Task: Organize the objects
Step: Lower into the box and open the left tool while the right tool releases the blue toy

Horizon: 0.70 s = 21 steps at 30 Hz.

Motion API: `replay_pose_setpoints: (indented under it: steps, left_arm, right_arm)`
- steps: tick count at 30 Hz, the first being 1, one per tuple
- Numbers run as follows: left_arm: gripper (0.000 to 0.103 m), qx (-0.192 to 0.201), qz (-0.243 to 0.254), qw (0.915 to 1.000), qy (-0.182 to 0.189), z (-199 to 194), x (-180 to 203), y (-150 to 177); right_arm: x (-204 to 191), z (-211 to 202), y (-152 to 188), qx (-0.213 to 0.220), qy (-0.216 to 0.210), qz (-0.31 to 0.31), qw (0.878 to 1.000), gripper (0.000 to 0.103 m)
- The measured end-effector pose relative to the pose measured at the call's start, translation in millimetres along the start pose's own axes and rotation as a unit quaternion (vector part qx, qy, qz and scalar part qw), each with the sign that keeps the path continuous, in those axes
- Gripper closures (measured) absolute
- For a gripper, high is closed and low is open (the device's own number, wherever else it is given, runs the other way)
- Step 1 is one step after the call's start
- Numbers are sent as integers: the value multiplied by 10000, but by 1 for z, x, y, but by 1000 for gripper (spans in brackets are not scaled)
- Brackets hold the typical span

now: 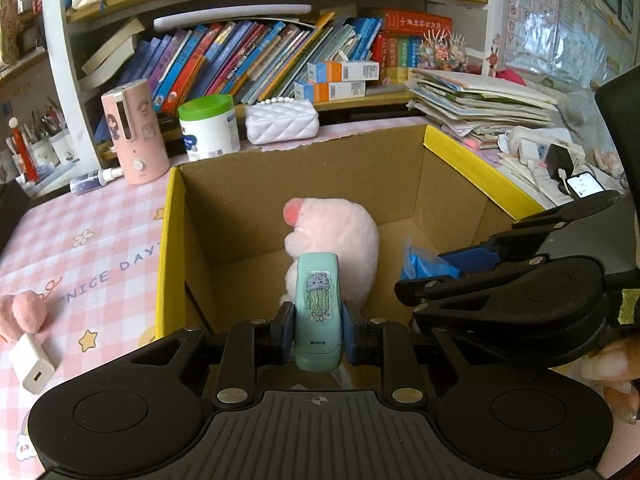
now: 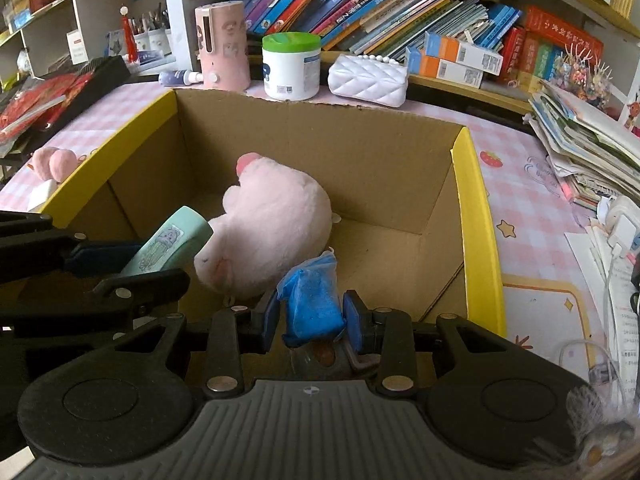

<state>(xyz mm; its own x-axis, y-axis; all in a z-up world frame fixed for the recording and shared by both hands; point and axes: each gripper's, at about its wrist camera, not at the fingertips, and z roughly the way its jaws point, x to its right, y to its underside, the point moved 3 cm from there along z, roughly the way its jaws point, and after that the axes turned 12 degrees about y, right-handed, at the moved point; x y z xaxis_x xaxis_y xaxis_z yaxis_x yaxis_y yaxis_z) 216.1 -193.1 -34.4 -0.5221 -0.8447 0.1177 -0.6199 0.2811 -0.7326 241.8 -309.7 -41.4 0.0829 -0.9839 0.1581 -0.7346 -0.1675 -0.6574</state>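
My left gripper (image 1: 319, 330) is shut on a mint-green stapler-like object (image 1: 319, 312) with a cartoon sticker, held over the near side of an open cardboard box (image 1: 176, 208). My right gripper (image 2: 313, 318) is shut on a blue bag of granules (image 2: 312, 300), also over the box (image 2: 476, 200). A pink plush toy (image 1: 340, 236) lies on the box floor, just beyond both held things; in the right wrist view the plush toy (image 2: 272, 232) sits between the green object (image 2: 170, 242) and the blue bag. The right gripper (image 1: 460, 268) shows at the right of the left wrist view.
On the pink checked tablecloth (image 1: 80, 248) left of the box lie a white charger (image 1: 32, 362) and a small pink plush (image 1: 24, 314). Behind the box stand a pink dispenser (image 1: 136, 132), a green-lidded tub (image 1: 208, 126) and a white quilted purse (image 1: 282, 120). Paper stacks (image 1: 480, 100) crowd the right.
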Motion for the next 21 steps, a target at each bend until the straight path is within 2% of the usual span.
replay_pose_setpoints:
  steps: [10, 15, 18, 21]
  left_arm:
    - [72, 225, 48, 9997, 36, -15, 1, 1]
    - [41, 548, -122, 9983, -164, -36, -4, 3]
    - [34, 744, -270, 9967, -180, -49, -7, 5]
    - [31, 853, -266, 9959, -122, -61, -4, 9]
  right_arm:
    - [0, -6, 1, 94, 188, 163, 9996, 68]
    - [1, -26, 3, 378, 379, 419, 9977, 62]
    - [1, -43, 5, 649, 614, 583, 9943, 53]
    - [0, -58, 8, 839, 745, 710, 9911, 50]
